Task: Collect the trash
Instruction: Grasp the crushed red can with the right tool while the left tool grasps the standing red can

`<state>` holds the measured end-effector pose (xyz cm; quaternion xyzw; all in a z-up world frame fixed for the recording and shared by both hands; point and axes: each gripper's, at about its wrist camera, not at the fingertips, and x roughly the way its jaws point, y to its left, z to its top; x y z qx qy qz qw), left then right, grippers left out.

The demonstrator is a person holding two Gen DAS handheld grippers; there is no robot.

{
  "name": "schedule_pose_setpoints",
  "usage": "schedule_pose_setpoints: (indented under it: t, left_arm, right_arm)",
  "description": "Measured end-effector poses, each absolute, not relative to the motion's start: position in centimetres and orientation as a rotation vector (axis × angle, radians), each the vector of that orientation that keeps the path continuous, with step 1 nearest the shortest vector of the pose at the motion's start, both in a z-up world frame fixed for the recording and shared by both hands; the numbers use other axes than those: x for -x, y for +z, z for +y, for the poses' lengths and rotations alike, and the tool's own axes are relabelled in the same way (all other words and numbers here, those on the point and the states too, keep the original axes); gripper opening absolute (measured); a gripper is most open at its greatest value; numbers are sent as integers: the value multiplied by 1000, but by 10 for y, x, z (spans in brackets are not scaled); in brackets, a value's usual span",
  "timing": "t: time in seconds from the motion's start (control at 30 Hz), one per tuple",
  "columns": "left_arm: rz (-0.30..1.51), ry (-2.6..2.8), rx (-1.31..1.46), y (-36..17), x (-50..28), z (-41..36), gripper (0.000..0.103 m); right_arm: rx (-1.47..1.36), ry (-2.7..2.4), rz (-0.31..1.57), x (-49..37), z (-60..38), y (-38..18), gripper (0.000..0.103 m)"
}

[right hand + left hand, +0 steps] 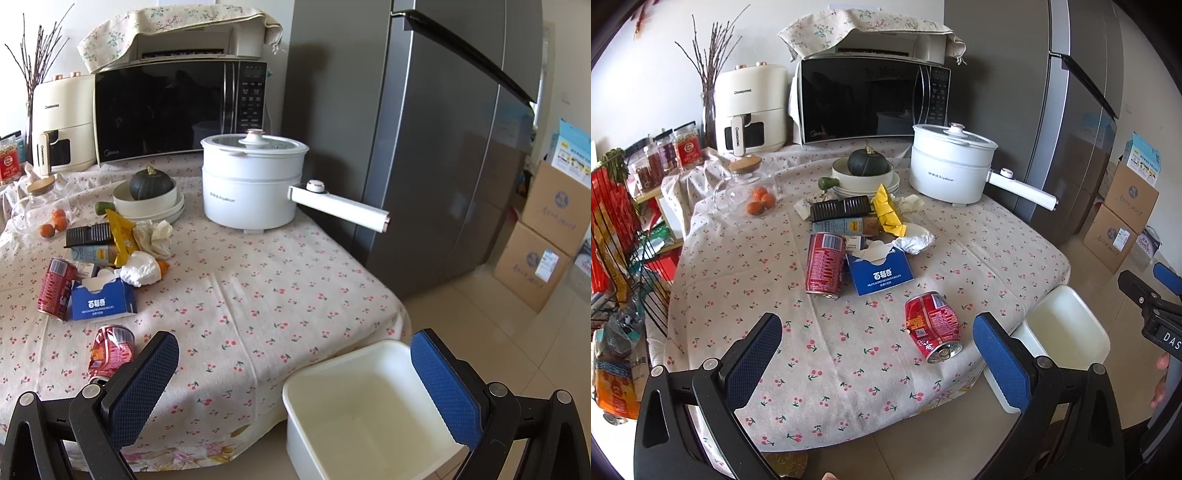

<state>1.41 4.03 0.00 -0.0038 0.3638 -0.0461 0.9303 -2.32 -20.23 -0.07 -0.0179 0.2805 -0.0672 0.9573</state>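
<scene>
Both claws hang released and empty: the left claw (877, 354) above the near tabletop (827, 354), the right claw (295, 387) over the tabletop's corner and a white bin (369, 417) on the floor beside it. Nearest lies a crushed red can (932, 325) on its side. Beyond it sit another red can (825, 264) and a blue carton (881, 273), touching. Farther back, crumpled tissue (914, 242), a yellow wrapper (886, 214) and a black tray (840, 208) cluster before stacked bowls.
</scene>
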Motion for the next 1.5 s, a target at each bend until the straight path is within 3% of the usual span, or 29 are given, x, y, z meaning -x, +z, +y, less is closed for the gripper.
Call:
schedule_pose_setpoints:
  t: [0.23, 0.6, 0.93, 1.07, 1.37, 1.5]
  left_arm:
    - [907, -130, 41, -4, -76, 72, 103]
    - [1044, -43, 167, -45, -128, 143, 103]
    - [1124, -23, 172, -79, -152, 168, 103]
    - [1141, -53, 168, -91, -164, 159, 103]
    - [1172, -112, 263, -118, -210, 142, 91]
    - [1172, -109, 241, -128, -230, 131, 79]
  right_arm:
    - [-71, 113, 771, -40, -182, -4, 103]
    - [-153, 320, 1208, -123, -106, -103, 103]
    - [-57, 298, 1315, -152, -63, -141, 84]
    - [-79, 309, 1310, -154, -69, -139, 42]
    - [-183, 241, 1277, -154, -138, -124, 39]
    - [-217, 212, 1257, -152, -163, -116, 39]
